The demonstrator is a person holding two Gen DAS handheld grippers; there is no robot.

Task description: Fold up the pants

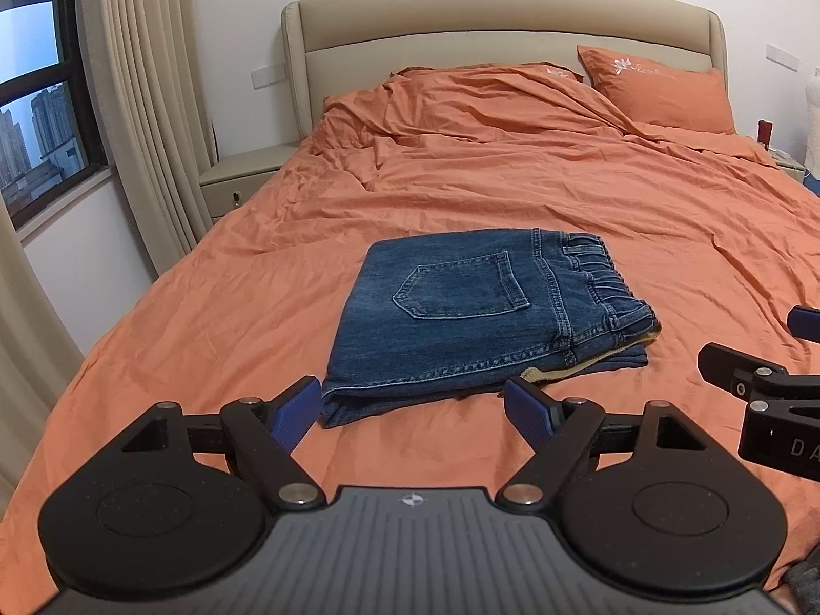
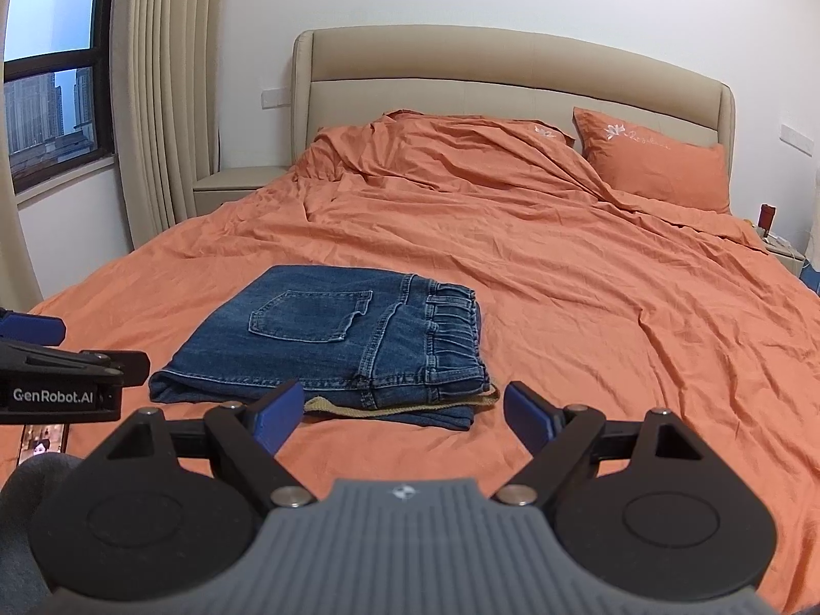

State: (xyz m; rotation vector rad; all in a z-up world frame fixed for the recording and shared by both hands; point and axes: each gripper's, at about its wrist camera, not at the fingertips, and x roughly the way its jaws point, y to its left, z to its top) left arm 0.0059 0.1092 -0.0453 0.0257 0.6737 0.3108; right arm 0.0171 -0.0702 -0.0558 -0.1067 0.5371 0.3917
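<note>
One pair of jeans point(image 1: 482, 318) lay on the bed point(image 1: 564, 195), folded into a compact rectangle with a single back pocket point(image 1: 461, 284) facing up and the elastic waistband point(image 1: 605, 277) toward the right. A strip of tan lining point(image 2: 400, 405) peeked out along the near edge of the bundle. The bed carried one rumpled orange cover and one orange pillow point(image 1: 661, 87) propped against the beige headboard point(image 1: 502, 20). Two hand-held grippers were in view, one per hand. The left hand-held gripper point(image 1: 412, 407) hovered just short of the near edge of the jeans, its two blue pads point(image 1: 294, 412) spread wide and holding nothing. The right hand-held gripper point(image 2: 392, 417) hung near the waistband corner, likewise released, with its blue pads point(image 2: 528, 417) far apart and touching no cloth. A phone point(image 2: 41, 443) lay on the cover at the lower left of the right wrist view.
</note>
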